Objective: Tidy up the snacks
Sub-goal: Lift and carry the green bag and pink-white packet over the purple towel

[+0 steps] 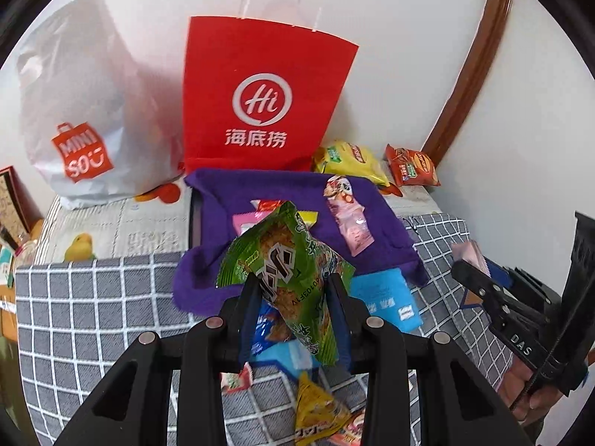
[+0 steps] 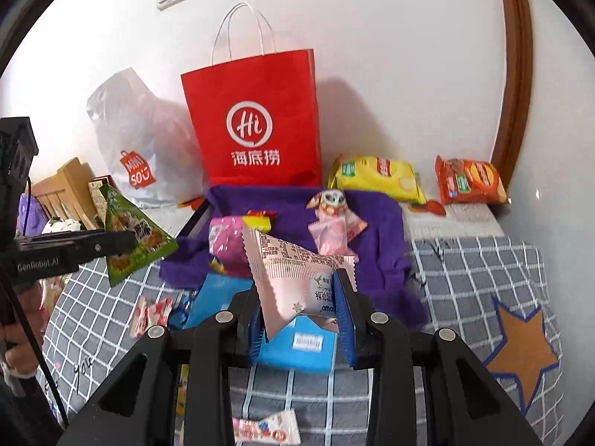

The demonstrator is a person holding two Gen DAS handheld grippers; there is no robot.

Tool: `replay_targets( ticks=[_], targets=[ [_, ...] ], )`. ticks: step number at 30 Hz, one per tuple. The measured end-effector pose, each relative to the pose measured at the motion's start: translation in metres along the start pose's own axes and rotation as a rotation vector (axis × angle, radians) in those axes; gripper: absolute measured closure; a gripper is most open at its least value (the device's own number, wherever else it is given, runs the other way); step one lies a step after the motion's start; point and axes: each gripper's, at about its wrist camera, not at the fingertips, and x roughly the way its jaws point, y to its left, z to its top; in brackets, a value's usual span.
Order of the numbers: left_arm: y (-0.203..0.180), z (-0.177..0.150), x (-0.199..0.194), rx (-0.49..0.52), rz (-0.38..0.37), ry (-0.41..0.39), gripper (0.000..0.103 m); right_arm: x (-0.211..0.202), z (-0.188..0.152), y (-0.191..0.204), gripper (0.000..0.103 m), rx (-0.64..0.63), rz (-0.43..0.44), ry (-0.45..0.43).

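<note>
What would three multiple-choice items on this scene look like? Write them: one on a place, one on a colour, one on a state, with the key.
1. Where does the red paper bag stand?
A. Against the wall behind the purple cloth
B. On the star patch
C. Inside the white bag

2. What colour is the packet in the left tongs?
A. Pink
B. Green
C. Blue

3. How are the right tongs?
A. Open and empty
B. Shut on the pink packet
C. Shut on the cloth

Key: A, the bag rises at the wall just past the cloth; B, the green packet sits between the left pads; B, the pink packet is pinched and lifted.
</note>
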Motion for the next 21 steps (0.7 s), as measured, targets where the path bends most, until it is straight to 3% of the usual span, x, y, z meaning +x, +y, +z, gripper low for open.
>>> replay_targets(
  ticks=[21],
  targets=[
    [-0.004, 0.080, 0.059, -0.042, -0.034, -0.018, 0.069, 0.074, 0.082, -0.011, 0.070, 0.001, 0.018, -0.005]
  ],
)
